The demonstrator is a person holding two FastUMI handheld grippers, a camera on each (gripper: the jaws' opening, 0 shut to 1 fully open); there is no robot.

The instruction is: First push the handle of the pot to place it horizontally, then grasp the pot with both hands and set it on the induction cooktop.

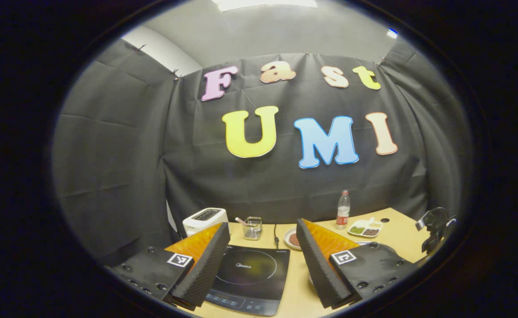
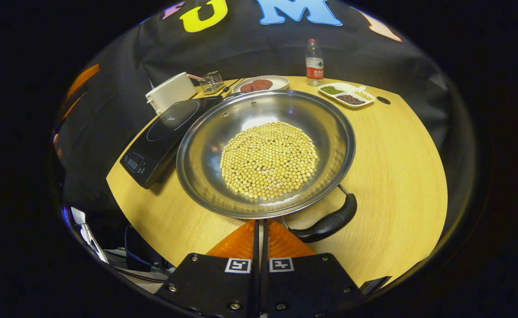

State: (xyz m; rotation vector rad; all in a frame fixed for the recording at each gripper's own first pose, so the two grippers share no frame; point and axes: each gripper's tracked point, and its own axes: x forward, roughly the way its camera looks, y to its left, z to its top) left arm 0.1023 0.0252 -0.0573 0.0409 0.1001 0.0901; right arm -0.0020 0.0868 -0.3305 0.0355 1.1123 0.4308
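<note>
The pot (image 2: pixel 266 152) sits on the wooden desk (image 2: pixel 400 176), a wide steel pan with a heap of yellow beans (image 2: pixel 268 160) in its middle. Its black handle (image 2: pixel 329 223) sticks out at about five o'clock from the rim and lies slanted. The induction cooktop (image 2: pixel 161 139) lies just beside the pot at about nine o'clock; the pot's rim seems to overlap its near corner, though I cannot be sure they touch.

The right gripper (image 2: pixel 261 229) is low at the pot's near edge, at six o'clock, its fingers pressed together with nothing between them, just beside the handle's root.

The left gripper (image 1: pixel 263 260) hangs above the cooktop (image 1: pixel 250 278), its fingers spread wide apart and holding nothing.

Along the far side of the desk, from ten to one o'clock of the pot, stand a white toaster (image 2: pixel 170 92), a small wire basket (image 2: pixel 211 81), a plate with brown patties (image 2: pixel 261 84), a water bottle (image 2: pixel 314 59) and a divided dish of beans (image 2: pixel 346 94).
</note>
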